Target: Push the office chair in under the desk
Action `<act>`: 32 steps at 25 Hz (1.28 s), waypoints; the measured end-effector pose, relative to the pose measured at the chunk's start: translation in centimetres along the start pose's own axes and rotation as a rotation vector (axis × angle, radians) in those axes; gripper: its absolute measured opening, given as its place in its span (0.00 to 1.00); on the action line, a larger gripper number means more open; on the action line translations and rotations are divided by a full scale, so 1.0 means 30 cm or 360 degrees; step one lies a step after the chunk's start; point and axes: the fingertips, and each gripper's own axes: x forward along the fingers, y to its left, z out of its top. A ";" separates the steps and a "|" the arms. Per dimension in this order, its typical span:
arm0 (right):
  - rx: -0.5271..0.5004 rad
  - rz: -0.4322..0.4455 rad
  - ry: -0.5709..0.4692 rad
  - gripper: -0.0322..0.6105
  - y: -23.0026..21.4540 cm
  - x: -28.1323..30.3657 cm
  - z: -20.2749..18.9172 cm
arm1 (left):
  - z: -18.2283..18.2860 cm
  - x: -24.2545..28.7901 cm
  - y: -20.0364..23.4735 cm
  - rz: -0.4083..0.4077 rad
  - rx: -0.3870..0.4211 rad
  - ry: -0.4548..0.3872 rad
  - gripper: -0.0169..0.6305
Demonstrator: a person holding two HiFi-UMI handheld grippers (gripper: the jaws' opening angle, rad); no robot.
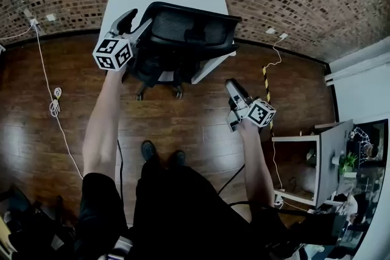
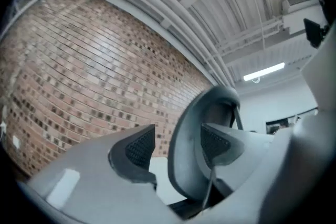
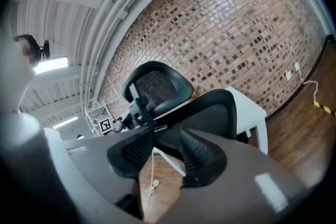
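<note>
Office chair (image 1: 189,30) stands at twelve o'clock, half under the white tabletop (image 1: 131,0). Left tongs (image 1: 135,21), parted, straddle its backrest rim unclamped. Right tongs (image 1: 233,87), at four o'clock, gape empty. Best to push squarely so it rolls straight.

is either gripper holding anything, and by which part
Nothing is clamped yet. The left gripper straddles the office chair's backrest rim, with a gap at one pad; the right gripper is open and empty.

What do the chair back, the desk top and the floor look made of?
Chair back: black mesh, visible weave, in a smooth frame, probably plastic. Desk top: matte white, no grain, likely laminate. Floor: glossy dark wood planks, seams and grain visible.
</note>
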 end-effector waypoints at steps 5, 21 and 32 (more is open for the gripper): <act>0.0211 0.0335 -0.0090 0.27 0.290 -0.164 -0.137 | 0.044 -0.583 -0.105 0.0147 -0.0374 -0.0361 0.58; 0.0457 0.0677 0.0107 0.24 0.687 -0.560 -0.656 | -0.345 -1.792 -1.056 0.0444 -0.0244 0.0134 0.55; 0.0057 0.0446 0.0046 0.24 0.724 -1.147 -1.043 | -0.449 -1.878 -1.691 -0.0159 0.0067 -0.0158 0.55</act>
